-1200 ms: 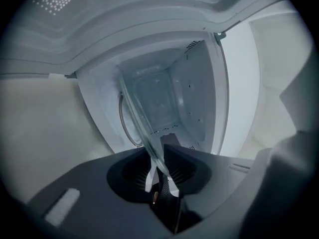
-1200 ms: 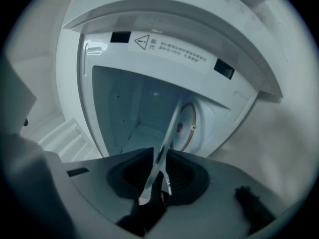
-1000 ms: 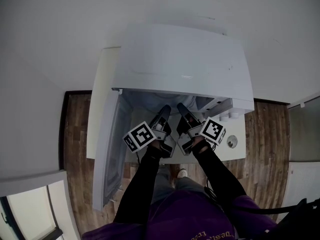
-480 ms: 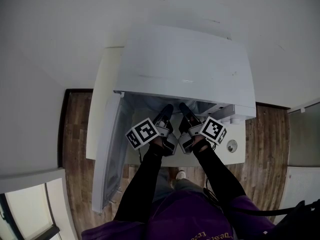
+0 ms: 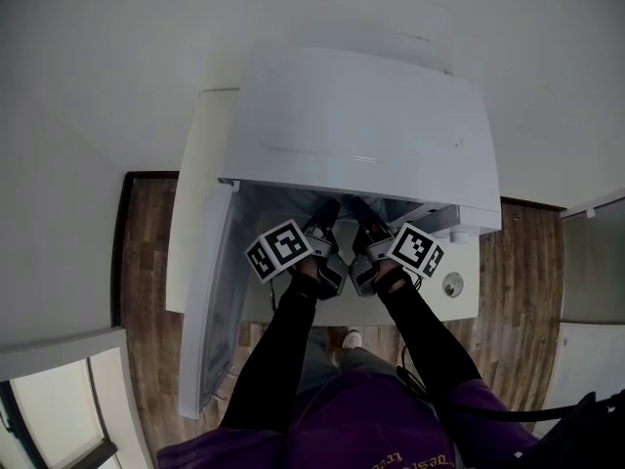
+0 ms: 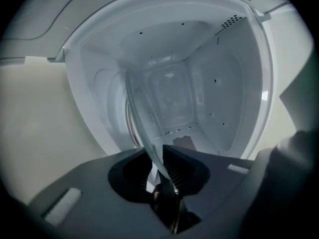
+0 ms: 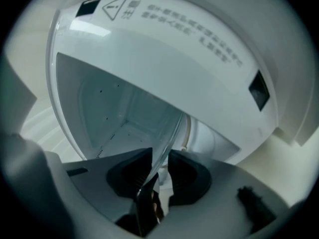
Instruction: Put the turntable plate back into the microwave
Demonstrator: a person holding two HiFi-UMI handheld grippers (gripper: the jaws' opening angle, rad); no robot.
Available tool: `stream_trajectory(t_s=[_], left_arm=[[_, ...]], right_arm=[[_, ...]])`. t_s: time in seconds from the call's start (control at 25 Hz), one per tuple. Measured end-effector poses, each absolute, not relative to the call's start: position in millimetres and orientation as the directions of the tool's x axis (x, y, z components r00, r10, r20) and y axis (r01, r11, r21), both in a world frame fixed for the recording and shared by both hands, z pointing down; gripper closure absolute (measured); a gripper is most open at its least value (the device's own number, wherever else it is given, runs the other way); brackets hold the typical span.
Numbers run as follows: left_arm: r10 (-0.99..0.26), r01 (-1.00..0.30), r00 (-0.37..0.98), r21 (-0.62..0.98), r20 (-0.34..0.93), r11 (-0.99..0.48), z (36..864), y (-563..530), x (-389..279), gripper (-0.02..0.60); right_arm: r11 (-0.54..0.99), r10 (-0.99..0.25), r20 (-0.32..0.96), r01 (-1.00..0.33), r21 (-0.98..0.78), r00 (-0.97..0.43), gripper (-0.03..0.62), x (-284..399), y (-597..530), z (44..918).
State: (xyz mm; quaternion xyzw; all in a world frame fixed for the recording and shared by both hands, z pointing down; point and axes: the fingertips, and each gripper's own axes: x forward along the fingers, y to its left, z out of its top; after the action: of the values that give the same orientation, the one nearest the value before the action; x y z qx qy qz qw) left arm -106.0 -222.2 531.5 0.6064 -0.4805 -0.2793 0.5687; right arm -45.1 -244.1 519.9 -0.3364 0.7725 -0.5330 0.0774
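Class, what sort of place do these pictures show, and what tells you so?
Probably a home kitchen corner: a white microwave with its door open stands on a pale counter against a white wall, over wood flooring.

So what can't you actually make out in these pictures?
Turntable plate: head view, hidden beneath the microwave top.
Warning label: right gripper view, print too blurred to read.
Whether the plate has been set down yet: both gripper views, clear glass seen edge-on, contact unclear.

Place: we take this for a home room | signs: microwave (image 5: 361,115) on tabletop (image 5: 200,184), wood floor (image 5: 146,262), white walls (image 5: 98,47)
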Motion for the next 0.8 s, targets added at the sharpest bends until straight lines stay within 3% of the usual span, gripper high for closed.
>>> stream_trajectory(t_s=[0.8], left_arm=[[-0.887,-0.246,0.398,0.959,0.233,0.141,536.7,-225.9,-105.0,0.514]], right_arm=[[0.299,-0.602,0.393,-0.653,-0.696,-0.695,0.44,-42.8,-238.6,524.5]])
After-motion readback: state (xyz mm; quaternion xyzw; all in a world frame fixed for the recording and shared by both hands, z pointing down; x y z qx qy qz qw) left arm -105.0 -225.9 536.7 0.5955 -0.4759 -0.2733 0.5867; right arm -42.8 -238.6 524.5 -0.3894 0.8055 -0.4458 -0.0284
